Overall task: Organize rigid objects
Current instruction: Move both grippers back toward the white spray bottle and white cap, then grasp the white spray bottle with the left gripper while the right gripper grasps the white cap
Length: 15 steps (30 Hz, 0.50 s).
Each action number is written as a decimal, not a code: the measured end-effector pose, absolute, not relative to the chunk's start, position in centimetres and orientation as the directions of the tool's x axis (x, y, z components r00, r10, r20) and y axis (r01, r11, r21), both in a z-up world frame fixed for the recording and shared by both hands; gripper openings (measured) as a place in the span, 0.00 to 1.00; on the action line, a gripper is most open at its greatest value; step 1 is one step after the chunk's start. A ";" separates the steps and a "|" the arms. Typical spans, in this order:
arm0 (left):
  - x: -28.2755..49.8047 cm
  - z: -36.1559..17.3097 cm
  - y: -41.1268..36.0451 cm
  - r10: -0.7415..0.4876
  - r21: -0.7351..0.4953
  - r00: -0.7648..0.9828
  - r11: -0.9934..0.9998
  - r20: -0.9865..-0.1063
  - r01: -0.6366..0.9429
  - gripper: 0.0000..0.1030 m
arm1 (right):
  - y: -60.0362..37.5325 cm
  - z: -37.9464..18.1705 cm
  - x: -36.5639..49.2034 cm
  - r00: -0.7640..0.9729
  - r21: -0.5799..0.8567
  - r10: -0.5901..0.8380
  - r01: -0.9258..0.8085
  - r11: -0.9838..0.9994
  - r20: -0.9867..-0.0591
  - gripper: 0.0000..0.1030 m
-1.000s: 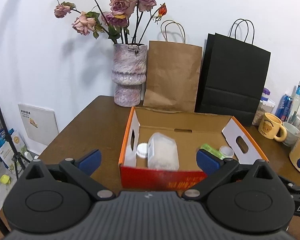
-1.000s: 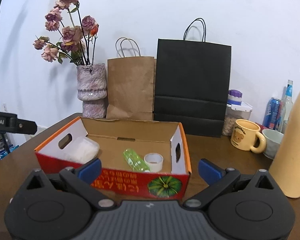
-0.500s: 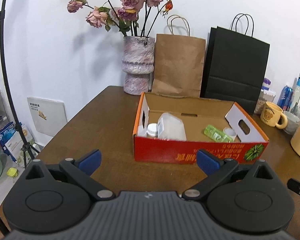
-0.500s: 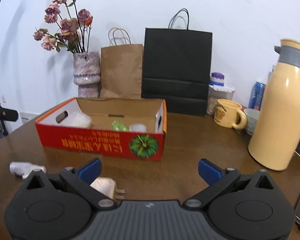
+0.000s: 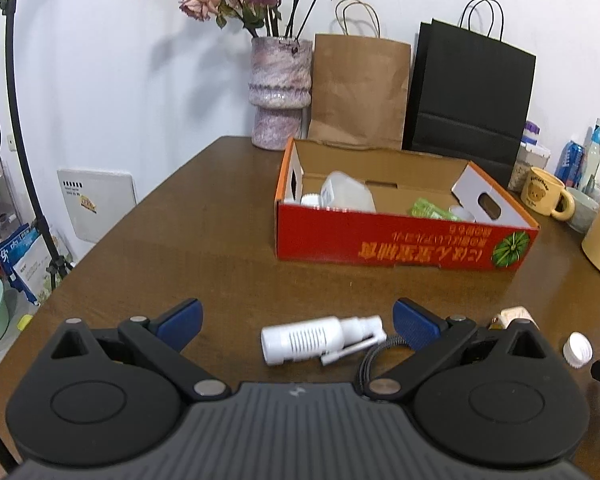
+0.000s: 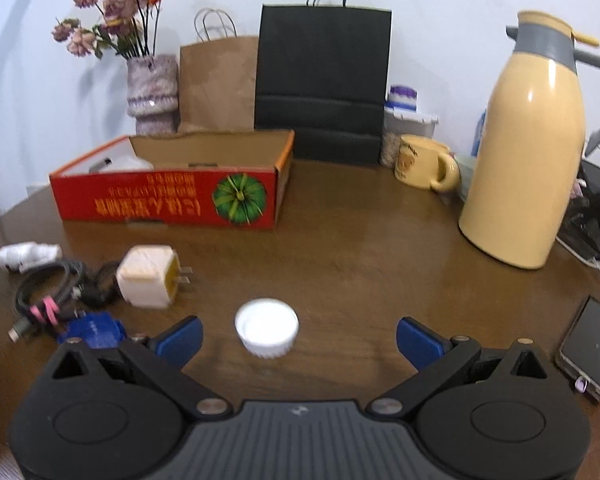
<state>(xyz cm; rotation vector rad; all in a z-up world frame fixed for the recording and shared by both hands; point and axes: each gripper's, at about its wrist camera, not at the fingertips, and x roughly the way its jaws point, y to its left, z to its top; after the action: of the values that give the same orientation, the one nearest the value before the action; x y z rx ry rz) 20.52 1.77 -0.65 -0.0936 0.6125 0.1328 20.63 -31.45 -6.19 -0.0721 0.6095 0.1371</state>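
Both grippers have pulled back from the red box (image 5: 404, 236), so small things on the table (image 6: 360, 248) now show up close. The left gripper (image 5: 296, 322) is wide open with the white spray bottle (image 5: 320, 340) lying between its fingers, and the right gripper (image 6: 298, 340) is wide open around the white cap (image 6: 267, 333). To do this well, I think each should come down straight, squeeze gently in the middle, then carry its thing to the box farther back.
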 end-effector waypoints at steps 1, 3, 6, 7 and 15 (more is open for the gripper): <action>20.4 -0.9 1.8 0.099 -0.046 0.806 0.987 -0.583 -0.155 1.00 | -31.6 -6.5 20.7 0.805 -0.024 0.110 -0.153 0.988 -0.582 1.00; 20.1 -1.2 1.8 0.101 -0.047 0.801 0.986 -0.589 -0.159 1.00 | -31.7 -6.9 20.9 0.796 -0.022 0.117 -0.161 0.987 -0.594 1.00; 19.9 -1.5 1.8 0.111 -0.042 0.796 0.985 -0.594 -0.168 1.00 | -31.5 -7.3 21.6 0.785 -0.015 0.132 -0.178 0.984 -0.606 1.00; 19.9 -1.6 1.9 0.116 -0.039 0.795 0.984 -0.595 -0.173 1.00 | -31.4 -7.4 21.9 0.781 -0.016 0.135 -0.182 0.983 -0.609 1.00; 20.0 -2.2 2.7 0.139 -0.026 0.782 0.981 -0.607 -0.194 1.00 | -30.3 -8.1 24.3 0.755 -0.017 0.146 -0.203 0.979 -0.640 0.68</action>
<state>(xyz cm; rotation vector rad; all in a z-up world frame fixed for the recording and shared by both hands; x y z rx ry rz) 19.98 2.68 -2.18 -0.0888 0.6483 0.1798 24.28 -30.35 -8.11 -0.0867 0.6902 0.1902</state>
